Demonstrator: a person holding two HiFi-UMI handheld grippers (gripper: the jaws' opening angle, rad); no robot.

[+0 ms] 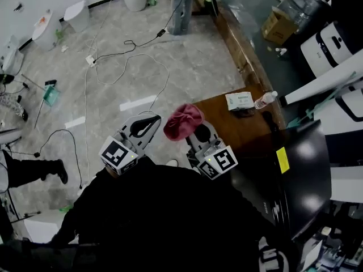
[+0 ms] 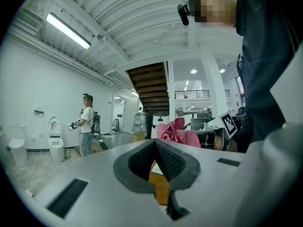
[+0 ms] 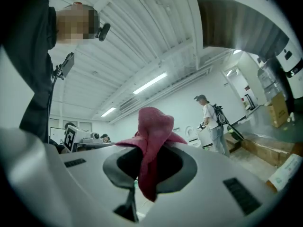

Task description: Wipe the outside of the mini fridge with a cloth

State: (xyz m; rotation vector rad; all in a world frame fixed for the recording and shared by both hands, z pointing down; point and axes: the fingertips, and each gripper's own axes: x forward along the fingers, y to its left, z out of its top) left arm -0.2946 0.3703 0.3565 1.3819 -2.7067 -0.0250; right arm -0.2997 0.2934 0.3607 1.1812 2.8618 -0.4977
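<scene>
Right gripper (image 3: 146, 161) clamps the one pinkish-red cloth (image 3: 154, 126); left gripper (image 2: 155, 144), at its nine o'clock, has its jaws closed together, empty.

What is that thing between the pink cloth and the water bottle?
A small white and green box lies there on the brown table, between the pink cloth and the water bottle. The head view shows it.

light: bright ceiling tubes (image 2: 68, 30) | glare: fridge top (image 1: 306, 169) | gripper views: fisheye-warped, dark corners | foreground soft
</scene>
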